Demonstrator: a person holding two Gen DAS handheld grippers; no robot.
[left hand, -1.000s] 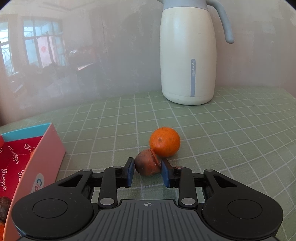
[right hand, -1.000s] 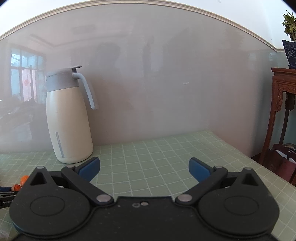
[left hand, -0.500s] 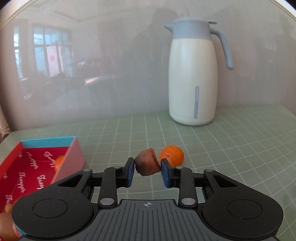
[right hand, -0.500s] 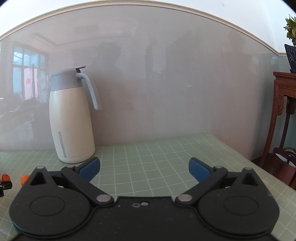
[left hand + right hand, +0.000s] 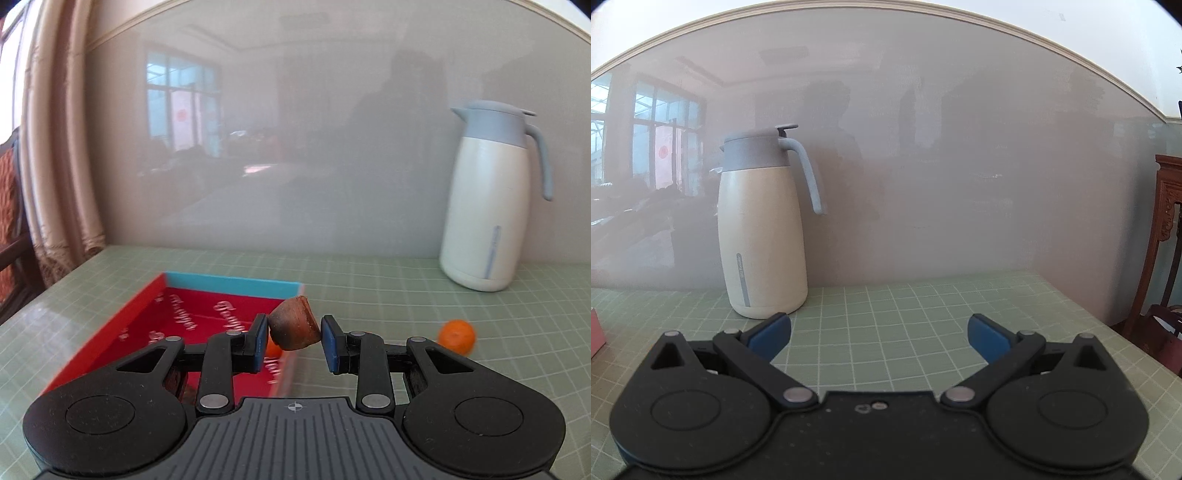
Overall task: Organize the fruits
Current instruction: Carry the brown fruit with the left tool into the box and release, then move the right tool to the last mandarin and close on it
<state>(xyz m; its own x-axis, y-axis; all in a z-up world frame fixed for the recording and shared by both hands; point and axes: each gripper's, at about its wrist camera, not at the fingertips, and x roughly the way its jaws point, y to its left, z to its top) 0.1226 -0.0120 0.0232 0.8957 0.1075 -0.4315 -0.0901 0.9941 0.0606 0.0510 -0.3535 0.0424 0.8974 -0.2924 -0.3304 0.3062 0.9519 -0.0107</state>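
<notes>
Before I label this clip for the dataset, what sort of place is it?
Most likely a home dining or living room: a table under a green checked cover, a white thermos jug, a carved wooden stand and curtains point that way.

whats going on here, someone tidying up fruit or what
A person with a gripper in each hand is sorting fruit into a red box. The left gripper is shut on a brown fruit, held above the box's right edge. An orange fruit already lies in the box, and another orange waits on the green table near a white jug. The right gripper is open and holds nothing.
</notes>
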